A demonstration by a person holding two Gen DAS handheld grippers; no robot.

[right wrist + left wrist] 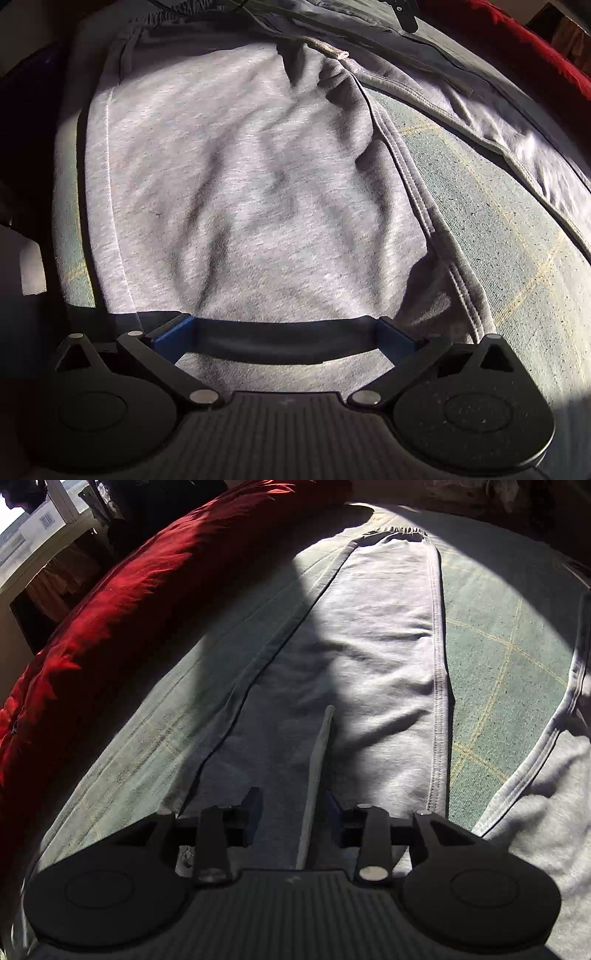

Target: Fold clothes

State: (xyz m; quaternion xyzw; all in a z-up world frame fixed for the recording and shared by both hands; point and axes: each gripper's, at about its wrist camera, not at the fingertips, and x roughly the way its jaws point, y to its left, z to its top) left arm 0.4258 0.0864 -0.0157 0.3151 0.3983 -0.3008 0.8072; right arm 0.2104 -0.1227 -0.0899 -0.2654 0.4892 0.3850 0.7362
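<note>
We work on grey sweatpants (388,635) spread flat on a green checked blanket (506,635), with a red duvet (122,590) bunched along the far edge. One leg runs straight away from the left gripper (293,812) to its elastic cuff (400,535); the seat and waist lie under the right gripper (286,334).

The left fingers (253,812) stand narrowly apart. A pale drawstring (317,775) passes between them, but we cannot tell that either pad presses on it, so we treat it as loose. The right fingers (171,332) are spread wide above the fabric and hold nothing.

For a clean lengthwise fold, we judge the following:
- Clear the drawstring from the left fingers before pinching, or it will drag.
- Take both cloth layers at the seam (437,709), not the top layer alone.
- Keep the right gripper low as an anchor on the seat.
- Flatten the creases across the seat (229,199) first; otherwise they are likely to set into the fold.
</note>
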